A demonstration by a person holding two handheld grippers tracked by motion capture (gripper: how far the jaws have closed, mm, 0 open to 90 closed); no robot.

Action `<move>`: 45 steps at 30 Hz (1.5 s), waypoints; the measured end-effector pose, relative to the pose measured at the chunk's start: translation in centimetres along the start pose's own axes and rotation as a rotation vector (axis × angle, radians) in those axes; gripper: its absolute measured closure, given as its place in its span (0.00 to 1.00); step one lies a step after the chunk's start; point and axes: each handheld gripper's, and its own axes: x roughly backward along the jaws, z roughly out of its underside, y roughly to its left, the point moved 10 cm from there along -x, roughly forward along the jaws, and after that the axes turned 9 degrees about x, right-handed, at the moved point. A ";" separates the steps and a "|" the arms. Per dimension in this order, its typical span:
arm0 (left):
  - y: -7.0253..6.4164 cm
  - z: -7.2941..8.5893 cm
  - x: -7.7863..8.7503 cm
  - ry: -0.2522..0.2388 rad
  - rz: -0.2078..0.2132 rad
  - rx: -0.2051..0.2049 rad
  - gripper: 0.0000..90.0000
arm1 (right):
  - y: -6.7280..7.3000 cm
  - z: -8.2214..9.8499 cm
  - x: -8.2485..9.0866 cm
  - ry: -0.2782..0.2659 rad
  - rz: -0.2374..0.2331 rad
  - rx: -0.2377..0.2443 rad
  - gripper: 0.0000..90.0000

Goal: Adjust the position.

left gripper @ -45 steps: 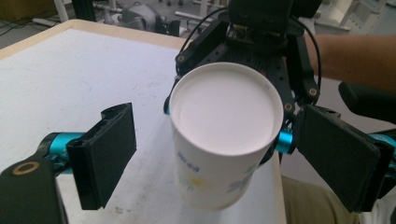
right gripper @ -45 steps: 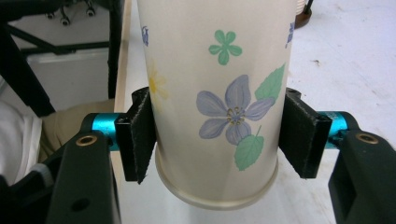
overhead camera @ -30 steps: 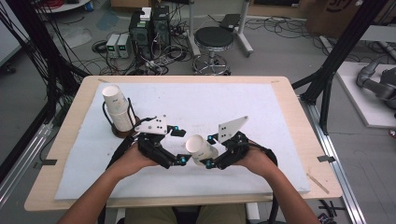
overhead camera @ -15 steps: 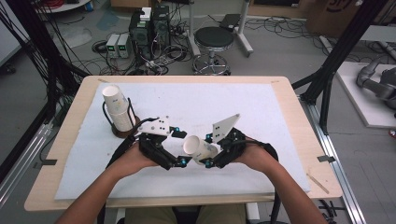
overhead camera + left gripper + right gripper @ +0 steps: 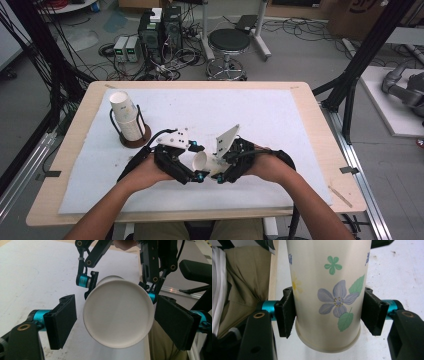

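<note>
A white paper cup (image 5: 329, 290) printed with flowers is clamped by the pads of my right gripper (image 5: 328, 315), which is shut on its wall near the base. In the high view the cup (image 5: 201, 160) lies level above the mat, between my right gripper (image 5: 217, 167) and my left gripper (image 5: 197, 161). The cup's base (image 5: 117, 315) faces the left gripper view, sitting between the jaws of the left gripper (image 5: 117, 323). These jaws have just been closing. A gap still shows at the left pad (image 5: 62, 320); the other pad is at the cup's edge.
A stack of paper cups (image 5: 126, 116) stands tilted in a black wire holder (image 5: 134, 139) at the back left of the white mat (image 5: 280, 120). The person's lap shows past the table's front edge (image 5: 273, 277). A stool (image 5: 227, 42) and cabling lie beyond the table.
My right gripper has carried the cup a little to the left, toward the left gripper. The left gripper's jaws have narrowed around the cup's base.
</note>
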 end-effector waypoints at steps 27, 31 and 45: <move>-0.2 0.5 -0.1 0.008 0.024 -0.034 0.41 | 0.0 -0.2 0.1 -0.090 0.008 -0.072 0.23; 0.1 0.4 0.6 -0.054 0.021 -0.036 0.41 | -0.2 -0.2 1.1 -0.208 0.039 -0.108 0.23; 0.5 0.7 1.6 -0.179 0.017 -0.010 0.41 | 0.3 1.1 2.5 -0.438 0.116 -0.196 0.21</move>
